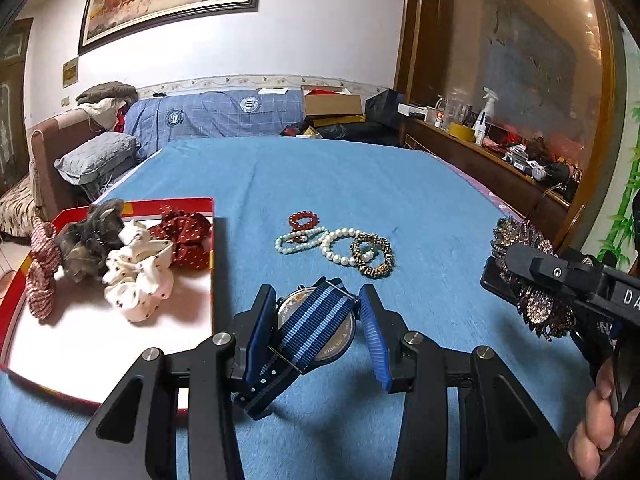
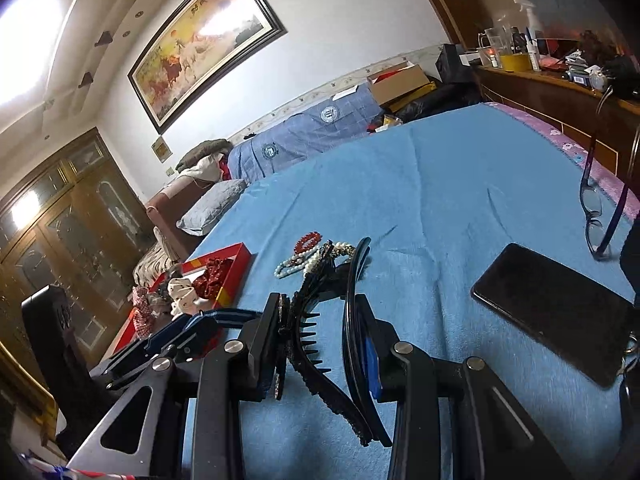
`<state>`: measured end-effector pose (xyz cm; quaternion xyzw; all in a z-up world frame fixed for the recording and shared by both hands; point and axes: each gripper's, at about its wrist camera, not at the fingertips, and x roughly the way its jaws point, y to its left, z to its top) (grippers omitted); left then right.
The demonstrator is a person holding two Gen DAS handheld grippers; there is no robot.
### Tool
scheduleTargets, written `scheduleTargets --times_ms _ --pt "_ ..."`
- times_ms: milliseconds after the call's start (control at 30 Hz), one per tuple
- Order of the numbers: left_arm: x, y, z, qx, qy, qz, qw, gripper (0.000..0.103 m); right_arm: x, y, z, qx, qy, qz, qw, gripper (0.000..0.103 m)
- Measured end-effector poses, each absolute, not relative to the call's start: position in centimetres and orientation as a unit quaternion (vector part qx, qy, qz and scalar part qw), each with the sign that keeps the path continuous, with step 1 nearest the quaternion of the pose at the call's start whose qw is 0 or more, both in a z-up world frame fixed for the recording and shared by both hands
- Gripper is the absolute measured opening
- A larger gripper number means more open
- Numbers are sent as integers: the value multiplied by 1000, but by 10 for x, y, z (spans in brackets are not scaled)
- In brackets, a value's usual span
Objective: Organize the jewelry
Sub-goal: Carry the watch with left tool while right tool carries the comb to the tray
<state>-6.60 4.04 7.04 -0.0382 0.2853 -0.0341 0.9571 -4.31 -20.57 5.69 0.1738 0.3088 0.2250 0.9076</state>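
Note:
My left gripper [image 1: 316, 316] is shut on a watch [image 1: 320, 332] with a navy and light-blue striped strap, held a little above the blue bedspread [image 1: 360, 184]. At the right edge of the left wrist view, my right gripper [image 1: 500, 268] is shut on a rhinestone hair claw clip [image 1: 536, 308]. The right wrist view shows the same clip [image 2: 308, 320], black with teeth, between that gripper's [image 2: 316, 312] fingers. A red bead bracelet [image 1: 304, 219], a pearl necklace [image 1: 336, 246] and a leopard-pattern bracelet [image 1: 372, 256] lie together on the bedspread ahead.
A red tray [image 1: 180, 202] with several fabric scrunchies [image 1: 140, 276] sits at the left. To the right lie a black phone [image 2: 560, 312] and glasses [image 2: 596, 208]. Pillows and boxes are at the far end, with a cluttered wooden shelf [image 1: 480, 156] along the right.

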Motion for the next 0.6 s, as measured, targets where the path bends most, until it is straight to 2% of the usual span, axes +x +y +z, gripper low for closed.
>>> scheduleTargets --times_ms 600 --pt "-88 62 81 -37 279 -7 960 42 -62 -182 74 147 304 248 908 38"
